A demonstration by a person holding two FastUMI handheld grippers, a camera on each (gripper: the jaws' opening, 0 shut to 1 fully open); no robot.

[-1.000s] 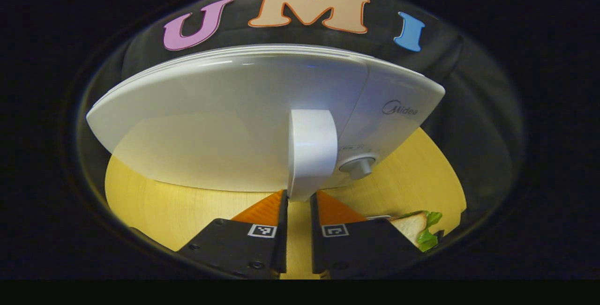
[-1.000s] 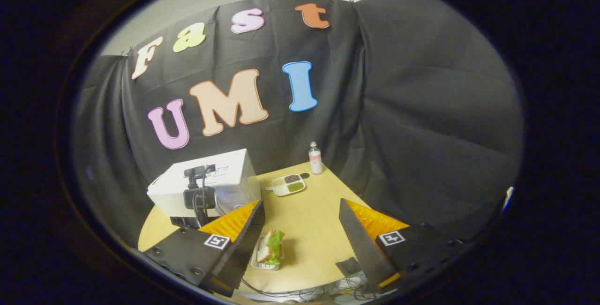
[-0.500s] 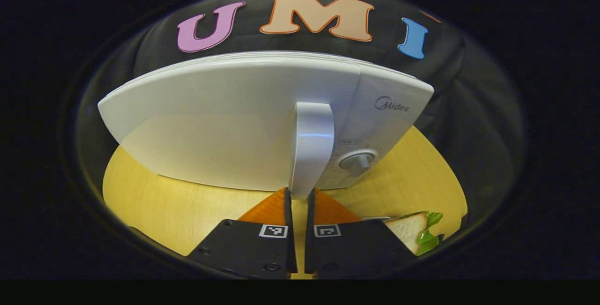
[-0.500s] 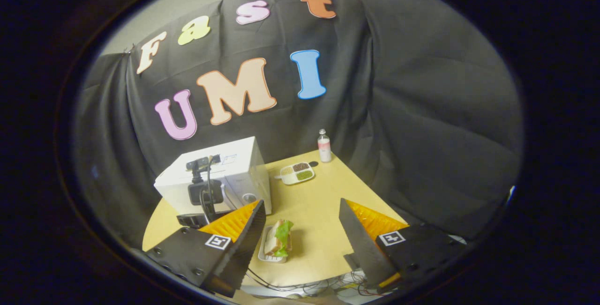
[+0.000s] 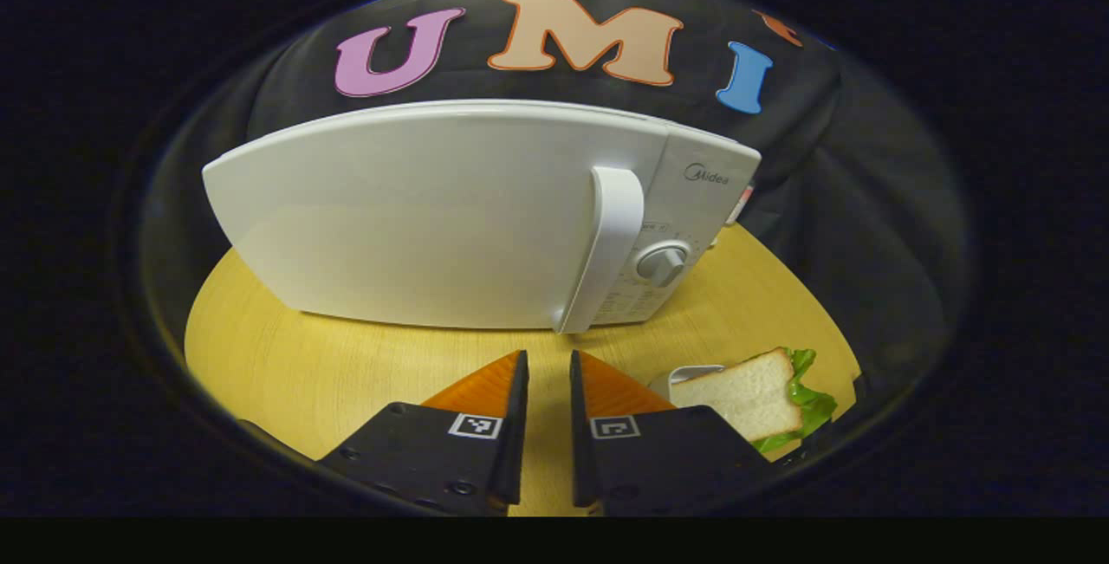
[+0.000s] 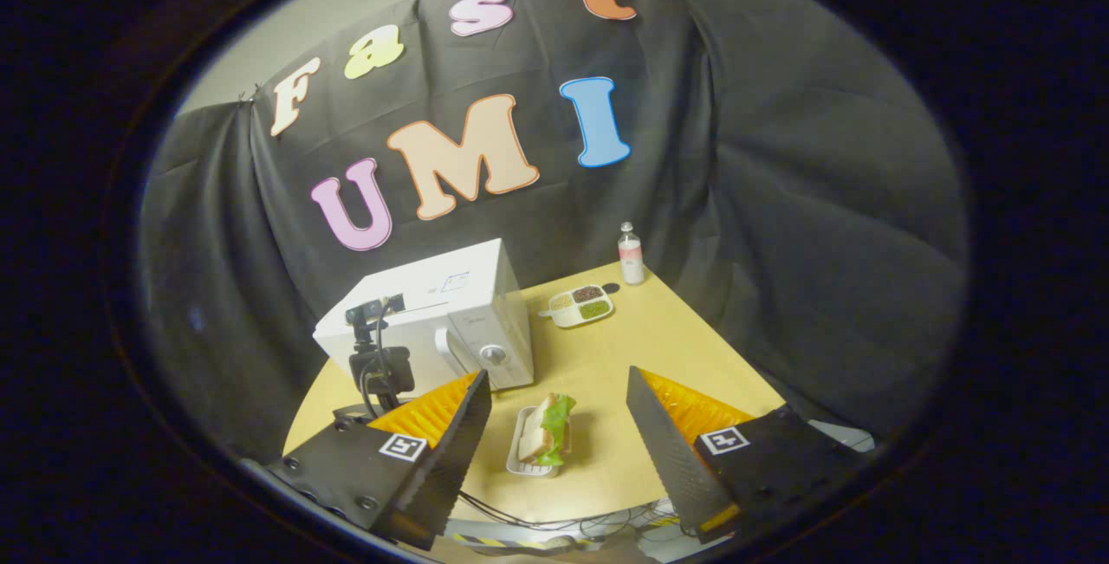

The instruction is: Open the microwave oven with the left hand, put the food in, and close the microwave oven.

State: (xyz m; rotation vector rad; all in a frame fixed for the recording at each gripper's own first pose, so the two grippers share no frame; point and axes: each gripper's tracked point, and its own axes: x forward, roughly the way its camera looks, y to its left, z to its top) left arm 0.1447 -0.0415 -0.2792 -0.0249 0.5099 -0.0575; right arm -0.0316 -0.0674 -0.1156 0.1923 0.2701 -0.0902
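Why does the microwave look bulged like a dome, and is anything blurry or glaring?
Left gripper view: fisheye lens bows the microwave door, which carries a soft pale sheen; the sandwich stays sharp. Right gripper view: table edges curve, distant things small but clear.

bare table (image 5: pixel 346 365) before shut microwave (image 5: pixel 433 217), sandwich (image 5: pixel 745 395) at right, bottle (image 6: pixel 630 254) behind

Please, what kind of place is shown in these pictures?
Most likely a staged recording booth, not a real kitchen: a black cloth wall hangs behind a round wooden table, which carries a white microwave oven, a sandwich in a tray, and cables trailing at the edge.
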